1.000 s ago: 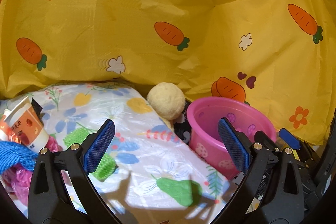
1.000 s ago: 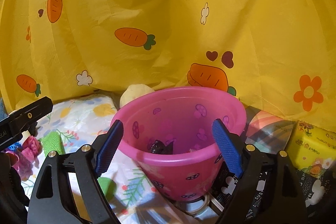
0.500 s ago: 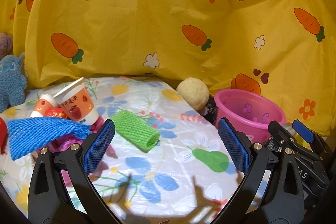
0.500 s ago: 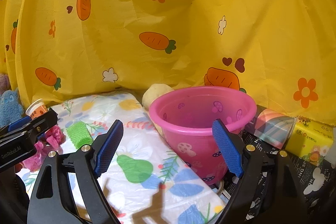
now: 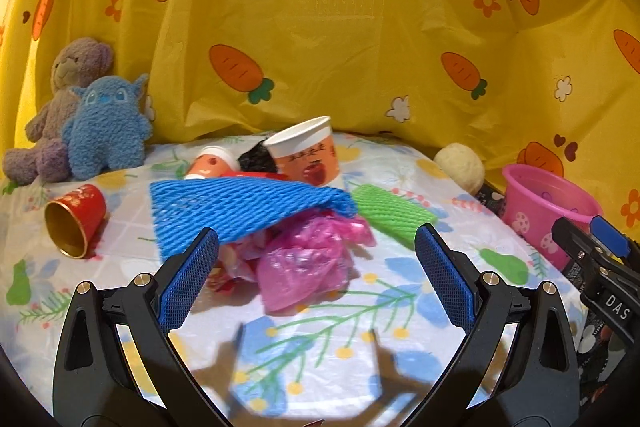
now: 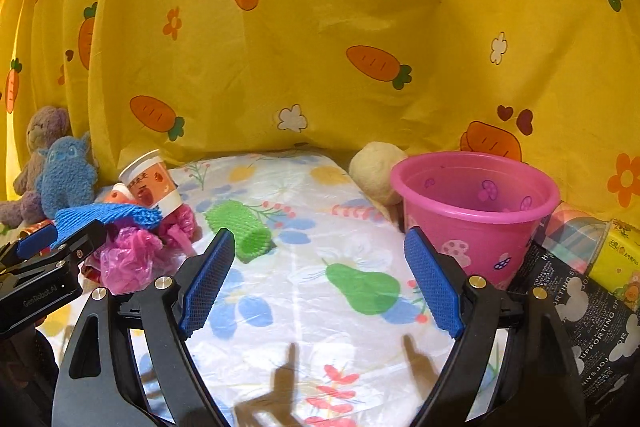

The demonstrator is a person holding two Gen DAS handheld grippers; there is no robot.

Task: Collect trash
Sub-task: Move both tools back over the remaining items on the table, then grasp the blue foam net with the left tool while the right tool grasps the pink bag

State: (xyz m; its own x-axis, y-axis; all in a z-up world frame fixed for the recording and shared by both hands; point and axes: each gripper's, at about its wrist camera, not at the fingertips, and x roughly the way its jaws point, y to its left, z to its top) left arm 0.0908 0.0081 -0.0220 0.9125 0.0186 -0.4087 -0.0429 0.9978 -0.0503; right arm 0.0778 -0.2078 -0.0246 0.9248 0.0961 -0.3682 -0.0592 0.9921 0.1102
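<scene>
A pile of trash lies on the flowered tablecloth [image 5: 328,331]: a blue foam net [image 5: 244,207], a crumpled pink plastic bag [image 5: 308,263], an orange paper cup [image 5: 308,155], a green foam net [image 5: 390,213] and a red cup [image 5: 74,223] on its side. My left gripper [image 5: 316,285] is open and empty, just in front of the pink bag. My right gripper [image 6: 320,283] is open and empty above the cloth, with the green foam net [image 6: 244,229] to its left. The pink bucket [image 6: 476,215] stands to its right; it also shows in the left wrist view [image 5: 548,207].
A grey teddy [image 5: 60,107] and a blue plush [image 5: 106,131] sit at the back left. A cream ball [image 6: 374,171] lies behind the bucket. A black printed bag [image 6: 588,323] and a yellow tissue pack [image 6: 618,259] lie at the right. Yellow carrot cloth [image 6: 320,47] hangs behind.
Both grippers have drawn back and swung left. The left one now faces the trash pile instead of the bucket. The right one has moved away from the bucket. Both stay open.
</scene>
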